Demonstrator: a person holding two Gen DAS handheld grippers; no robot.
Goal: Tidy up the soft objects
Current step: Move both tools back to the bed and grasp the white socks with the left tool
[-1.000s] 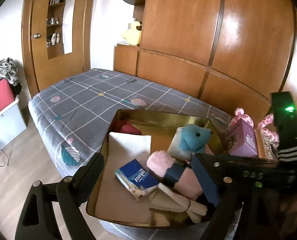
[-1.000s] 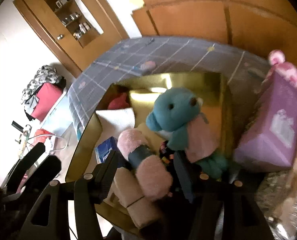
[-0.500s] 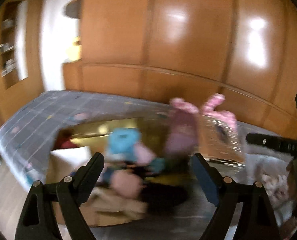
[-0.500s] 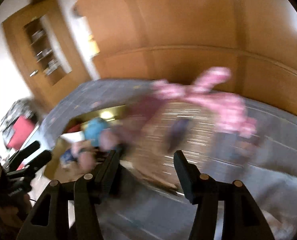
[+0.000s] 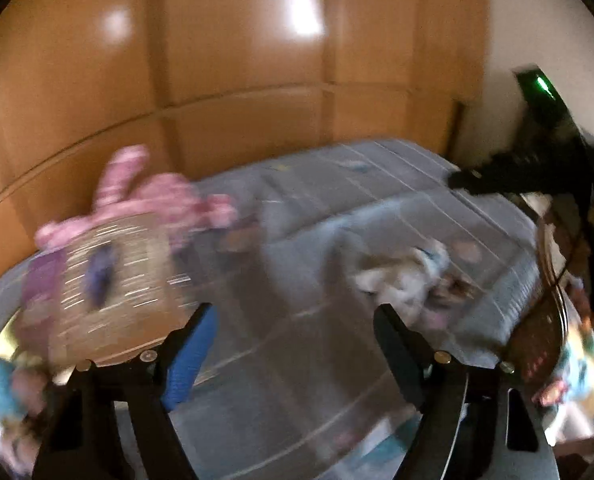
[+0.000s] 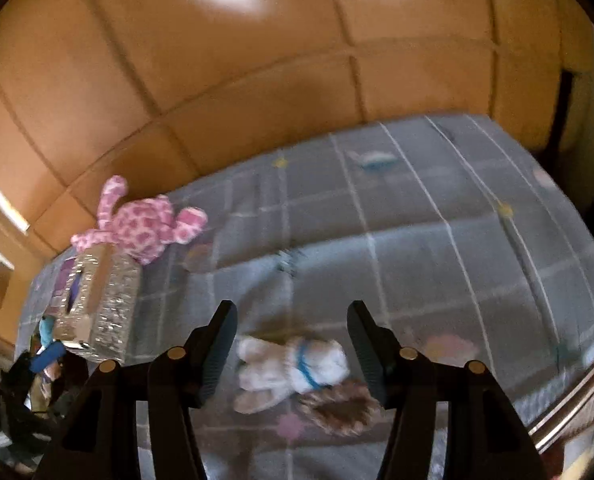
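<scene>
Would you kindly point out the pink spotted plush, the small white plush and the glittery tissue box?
pink spotted plush [image 6: 141,228], right wrist view, on its body.
small white plush [image 6: 293,364], right wrist view, on its torso.
glittery tissue box [image 6: 115,304], right wrist view, on its sparkly side.

Glossy wooden wall panels [image 6: 257,80] behind grey checked bed [image 6: 417,220]

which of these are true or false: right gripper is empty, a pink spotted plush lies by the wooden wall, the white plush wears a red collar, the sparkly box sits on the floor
1. The right gripper holds nothing: true; the white plush lies on the bed beyond its open fingers.
2. A pink spotted plush lies by the wooden wall: true.
3. The white plush wears a red collar: false; it is blue.
4. The sparkly box sits on the floor: false; it stands on the bed.
</scene>
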